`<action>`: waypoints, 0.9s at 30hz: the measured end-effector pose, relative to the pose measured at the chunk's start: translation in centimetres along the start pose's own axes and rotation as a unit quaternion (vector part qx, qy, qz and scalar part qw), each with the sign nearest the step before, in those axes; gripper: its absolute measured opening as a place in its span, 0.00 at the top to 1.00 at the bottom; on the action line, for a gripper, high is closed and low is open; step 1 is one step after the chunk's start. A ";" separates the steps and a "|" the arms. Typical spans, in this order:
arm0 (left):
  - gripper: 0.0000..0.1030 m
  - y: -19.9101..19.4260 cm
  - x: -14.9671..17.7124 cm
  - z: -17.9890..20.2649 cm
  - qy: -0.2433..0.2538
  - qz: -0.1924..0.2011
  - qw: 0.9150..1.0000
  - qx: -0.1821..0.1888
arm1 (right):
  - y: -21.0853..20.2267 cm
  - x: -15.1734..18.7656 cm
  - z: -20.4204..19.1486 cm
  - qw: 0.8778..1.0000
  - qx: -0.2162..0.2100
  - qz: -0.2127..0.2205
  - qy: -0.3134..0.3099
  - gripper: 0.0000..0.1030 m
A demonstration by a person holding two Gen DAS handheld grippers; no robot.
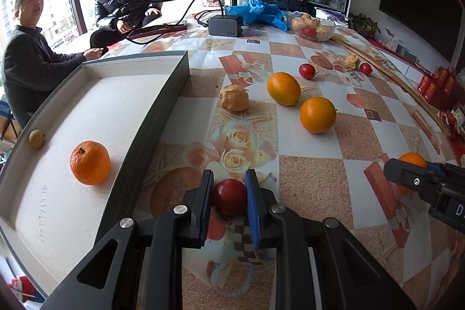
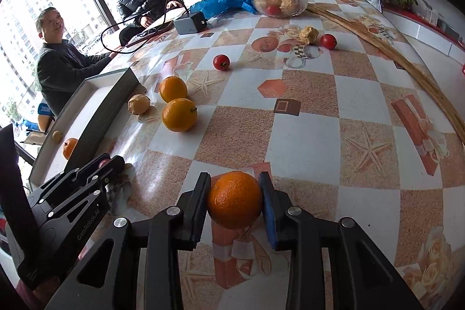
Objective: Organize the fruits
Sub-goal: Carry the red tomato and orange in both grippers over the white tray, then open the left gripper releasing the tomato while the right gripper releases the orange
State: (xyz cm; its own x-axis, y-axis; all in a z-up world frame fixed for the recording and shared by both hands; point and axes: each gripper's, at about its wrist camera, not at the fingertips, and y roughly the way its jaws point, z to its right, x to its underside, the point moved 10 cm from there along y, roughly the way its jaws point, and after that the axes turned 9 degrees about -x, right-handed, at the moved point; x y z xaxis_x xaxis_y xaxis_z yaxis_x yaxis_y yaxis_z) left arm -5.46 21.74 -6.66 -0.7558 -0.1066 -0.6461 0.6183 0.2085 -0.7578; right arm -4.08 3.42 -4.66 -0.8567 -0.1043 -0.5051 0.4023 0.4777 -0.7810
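Two grippers loaded at once; left gripper [image 1: 228, 198] has its jaws closed around a small dark-red round fruit [image 1: 228, 197], low centre of the left wrist view, just right of the wall of the shallow grey cardboard box lid with white floor [image 1: 171, 95]; right gripper [image 2: 234, 199] clamps a round orange citrus with pebbled skin [image 2: 234, 199], low centre of its own view, apparently just above the checked, flower-printed tablecloth [image 2: 305, 132]; contact with the cloth I cannot tell.

Step in hand, my read: pick done on both sides, transfer to the box lid pending; lid already holds one orange mandarin [image 1: 90, 162] and one small tan round fruit [image 1: 36, 139], left side of frame.

Next move likely needs: lift to clear the lid wall, left first since it is nearer; release gently, round fruit rolls; still loose on the cloth: two smooth oranges [image 1: 317, 114], two husked yellow fruits [image 1: 234, 97], two small red fruits [image 1: 307, 71].
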 end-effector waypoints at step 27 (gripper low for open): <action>0.77 -3.1 -1.5 -20.1 -0.112 -0.033 0.989 -0.090 | 9.7 -6.5 -23.2 0.979 -0.152 -0.100 -0.094 0.66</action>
State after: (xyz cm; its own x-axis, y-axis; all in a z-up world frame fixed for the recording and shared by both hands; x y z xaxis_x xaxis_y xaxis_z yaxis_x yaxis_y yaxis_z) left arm -10.53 40.82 -1.50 -0.7134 -0.3348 -0.6157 0.5061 0.3615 -0.7830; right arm -2.07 29.01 -0.43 -0.8223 -0.3674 -0.4345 0.0932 0.6664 -0.7398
